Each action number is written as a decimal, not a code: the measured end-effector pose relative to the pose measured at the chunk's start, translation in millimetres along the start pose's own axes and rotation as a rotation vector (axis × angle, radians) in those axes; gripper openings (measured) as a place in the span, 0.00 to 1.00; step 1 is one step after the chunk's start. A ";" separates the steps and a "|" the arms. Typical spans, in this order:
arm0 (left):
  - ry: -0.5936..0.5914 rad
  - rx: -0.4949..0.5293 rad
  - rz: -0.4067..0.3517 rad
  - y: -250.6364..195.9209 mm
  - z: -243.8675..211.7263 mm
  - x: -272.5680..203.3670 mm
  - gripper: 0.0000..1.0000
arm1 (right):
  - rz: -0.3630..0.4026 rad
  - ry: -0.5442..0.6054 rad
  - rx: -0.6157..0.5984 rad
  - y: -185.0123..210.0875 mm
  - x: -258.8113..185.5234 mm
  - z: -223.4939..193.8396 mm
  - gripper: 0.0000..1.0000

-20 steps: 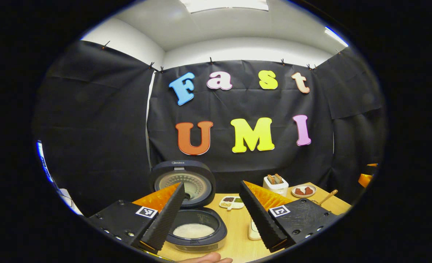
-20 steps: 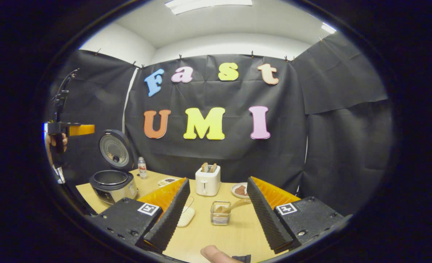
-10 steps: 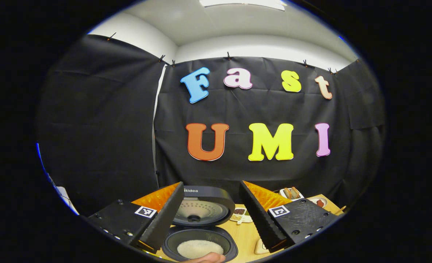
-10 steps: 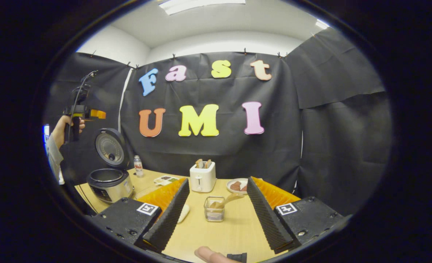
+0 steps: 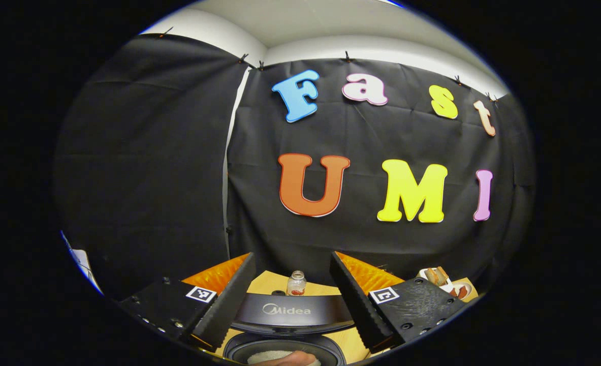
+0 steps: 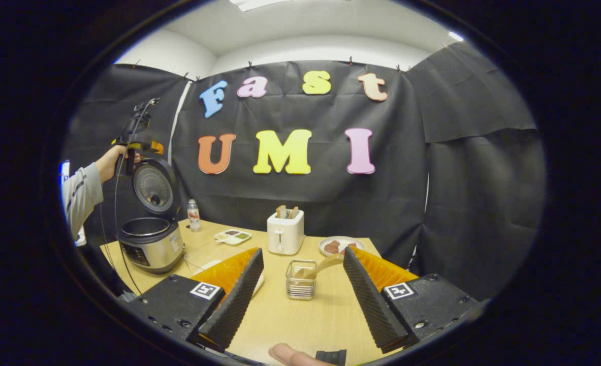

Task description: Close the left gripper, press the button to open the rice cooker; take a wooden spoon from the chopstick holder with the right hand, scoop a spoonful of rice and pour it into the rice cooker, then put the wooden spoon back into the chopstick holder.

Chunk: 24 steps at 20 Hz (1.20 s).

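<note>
1. The rice cooker (image 5: 285, 325) stands open in the left gripper view, just under the left gripper (image 5: 289, 297), whose jaws are wide apart and hold nothing; rice (image 5: 275, 357) lies in the pot.
2. In the right gripper view, the right gripper (image 6: 300, 295) is wide open and empty above the table (image 6: 290, 320). The spoon (image 6: 320, 266) leans in the holder (image 6: 300, 279) between its fingers. The cooker (image 6: 150, 239) stands far left.
</note>
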<state>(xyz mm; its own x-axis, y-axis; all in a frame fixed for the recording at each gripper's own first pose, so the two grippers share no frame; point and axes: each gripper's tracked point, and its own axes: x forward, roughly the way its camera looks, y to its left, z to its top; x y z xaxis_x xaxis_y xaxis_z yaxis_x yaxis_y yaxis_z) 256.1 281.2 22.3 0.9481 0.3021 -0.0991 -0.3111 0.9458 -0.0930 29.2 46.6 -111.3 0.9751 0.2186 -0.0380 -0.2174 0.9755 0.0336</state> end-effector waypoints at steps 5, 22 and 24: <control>0.038 0.052 0.040 10.6 -11.5 3.9 0.97 | 0.015 0.025 0.035 0.3 2.0 -12.5 1.00; 0.064 0.050 -0.002 8.4 -82.2 -97.0 1.00 | 0.060 -0.016 0.015 30.7 -35.4 -2.8 1.00; 0.086 0.048 -0.002 9.7 -102.7 -107.1 0.99 | 0.067 -0.013 0.011 35.9 -37.6 -4.7 1.00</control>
<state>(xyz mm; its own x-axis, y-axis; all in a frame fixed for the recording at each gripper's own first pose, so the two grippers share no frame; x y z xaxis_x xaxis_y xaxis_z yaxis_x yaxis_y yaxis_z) 144.8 245.8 -69.8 0.9390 0.2907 -0.1835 -0.3036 0.9517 -0.0461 -15.6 73.5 -113.3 0.9588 0.2831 -0.0220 -0.2819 0.9583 0.0470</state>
